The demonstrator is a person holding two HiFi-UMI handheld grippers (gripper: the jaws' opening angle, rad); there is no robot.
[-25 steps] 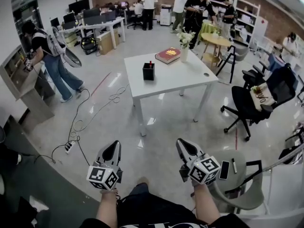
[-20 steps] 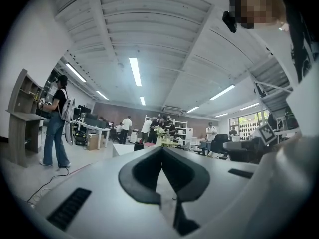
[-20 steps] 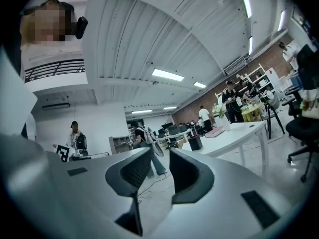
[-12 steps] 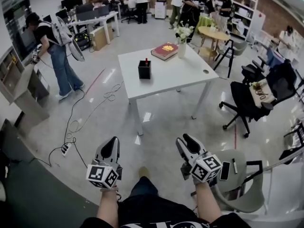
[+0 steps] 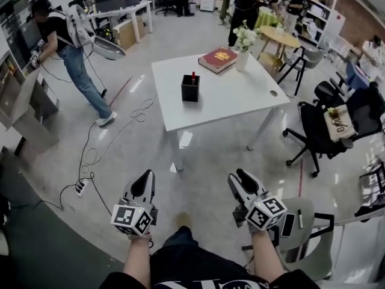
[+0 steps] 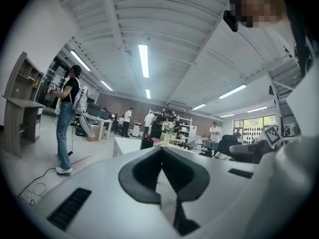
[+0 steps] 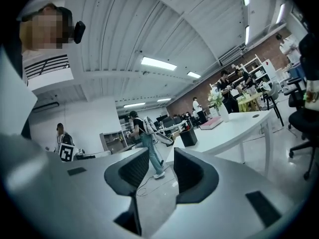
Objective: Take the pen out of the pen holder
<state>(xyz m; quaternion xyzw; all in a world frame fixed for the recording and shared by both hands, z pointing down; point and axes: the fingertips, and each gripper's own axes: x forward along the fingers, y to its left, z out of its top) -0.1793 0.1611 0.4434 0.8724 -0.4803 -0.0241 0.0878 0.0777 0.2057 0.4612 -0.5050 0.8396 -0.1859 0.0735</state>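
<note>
A black square pen holder (image 5: 190, 88) stands on the white table (image 5: 231, 98), with a red-capped pen (image 5: 193, 75) sticking up out of it. Both grippers are held low over the floor, well short of the table and pointing toward it. My left gripper (image 5: 145, 176) is shut, its jaw tips meeting with nothing between them (image 6: 162, 151). My right gripper (image 5: 242, 178) is open and empty, with floor showing through the gap (image 7: 162, 166). The right gripper view shows the pen holder (image 7: 188, 137) far ahead on the table.
A red book (image 5: 218, 59) and a vase of white flowers (image 5: 243, 44) share the table's far side. A black office chair (image 5: 328, 125) is at the right, a grey chair (image 5: 307, 245) near my right arm. Cables (image 5: 90, 155) lie on the floor at the left, near a person (image 5: 72, 47).
Both grippers and the view have come closer to the table. The right gripper's jaws have gone from shut to open. The left gripper stays shut.
</note>
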